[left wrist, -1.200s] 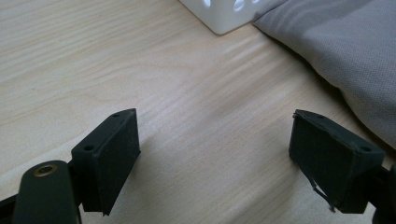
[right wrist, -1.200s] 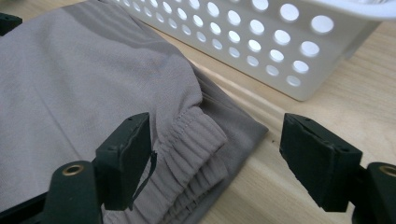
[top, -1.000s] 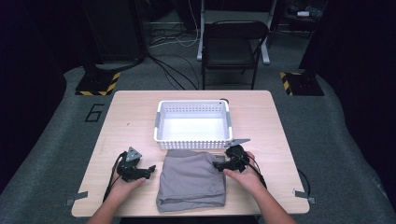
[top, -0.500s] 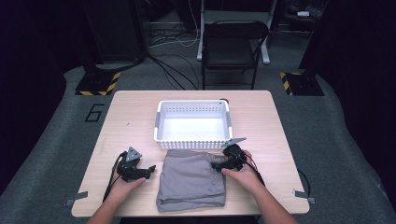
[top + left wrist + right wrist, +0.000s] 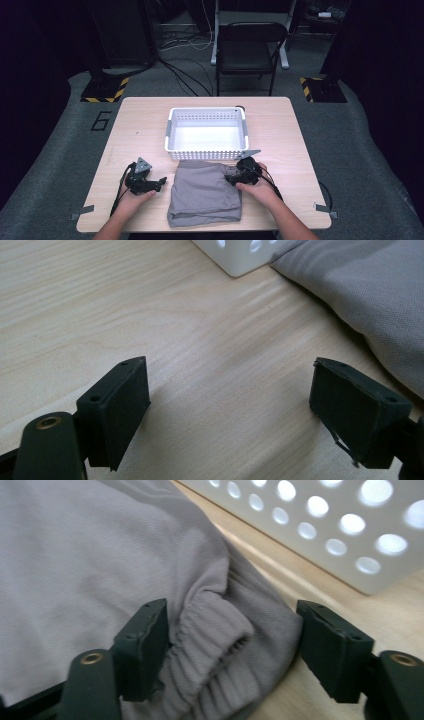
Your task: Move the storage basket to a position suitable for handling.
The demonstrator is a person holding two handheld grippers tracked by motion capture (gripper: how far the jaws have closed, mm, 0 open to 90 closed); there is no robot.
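Note:
A folded grey garment [image 5: 205,192] lies on the table's near half, just in front of a white perforated basket [image 5: 207,150]. My right gripper [image 5: 231,178] rests at the garment's upper right corner. In the right gripper view its jaws [image 5: 232,640] straddle the garment's ribbed hem [image 5: 210,630]. They have just been closing, and the pads are not pressing it flat. My left gripper [image 5: 161,181] lies on bare wood left of the garment, open, with nothing between its jaws [image 5: 230,405]. The garment's edge [image 5: 370,285] lies to that gripper's right.
The basket [image 5: 350,535] is empty, and one of its corners [image 5: 235,255] is near the left gripper. The wooden table [image 5: 140,125] has bare room to the left and right. A black chair [image 5: 250,50] stands beyond the far edge.
The right hand has edged slightly left onto the garment's corner. The left hand has stayed where it was.

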